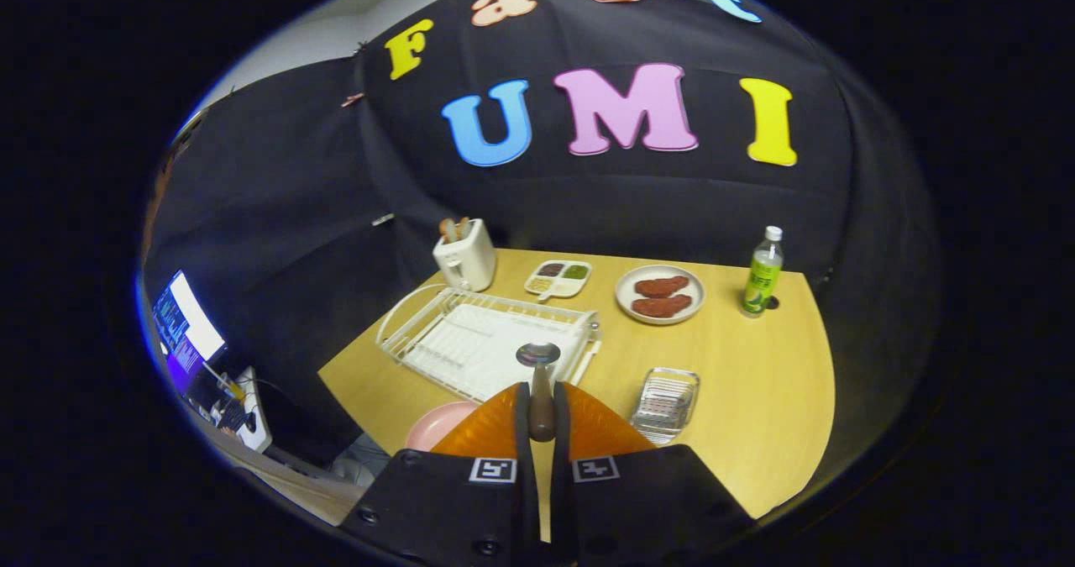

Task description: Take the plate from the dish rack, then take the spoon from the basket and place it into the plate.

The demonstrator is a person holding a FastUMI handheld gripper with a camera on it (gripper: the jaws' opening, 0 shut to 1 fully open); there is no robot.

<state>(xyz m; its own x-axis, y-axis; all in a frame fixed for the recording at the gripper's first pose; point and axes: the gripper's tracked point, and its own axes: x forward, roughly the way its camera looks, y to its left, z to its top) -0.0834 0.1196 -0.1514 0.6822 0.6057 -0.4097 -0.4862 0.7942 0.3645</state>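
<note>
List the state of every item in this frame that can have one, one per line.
claw: shut on the spoon's handle
spoon: lifted, bowl sticking out ahead of the fingers, above the dish rack
pink plate: on the table, out of the rack, empty
dish rack: empty
basket: empty
toaster: holds bread in its slots
white plate: holds two brown patties
bottle: upright, capped

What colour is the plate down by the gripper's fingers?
Pink. In the gripper view, the round pink plate lies just beside the orange fingers, which grip the brown-handled metal spoon.
</note>
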